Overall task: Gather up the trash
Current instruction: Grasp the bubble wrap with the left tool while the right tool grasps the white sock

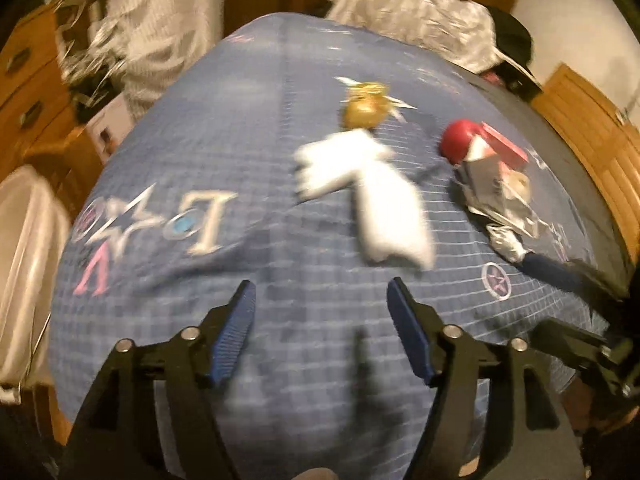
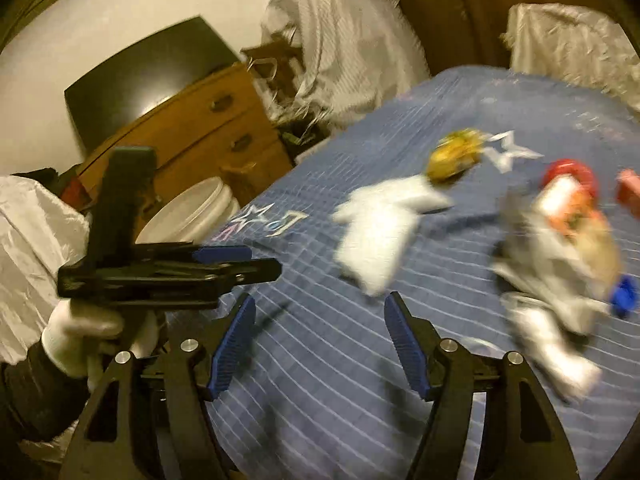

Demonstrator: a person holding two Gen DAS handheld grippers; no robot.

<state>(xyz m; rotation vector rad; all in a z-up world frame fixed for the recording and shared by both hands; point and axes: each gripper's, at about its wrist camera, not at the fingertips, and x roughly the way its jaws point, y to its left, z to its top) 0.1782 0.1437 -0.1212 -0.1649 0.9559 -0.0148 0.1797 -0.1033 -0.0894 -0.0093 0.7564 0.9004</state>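
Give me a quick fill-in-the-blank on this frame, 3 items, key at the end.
1. The trash lies on a quilted bedspread whose main colour is ____.
2. Both the left gripper and the right gripper have their jaws ____.
3. The white tissue lies between the gold wrapper and the ____ gripper.

Missing words: blue; open; left

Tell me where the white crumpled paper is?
The white crumpled paper lies on the blue bedspread, ahead of the open left claw. The gold wrapper sits just behind it, with the red ball to its right.
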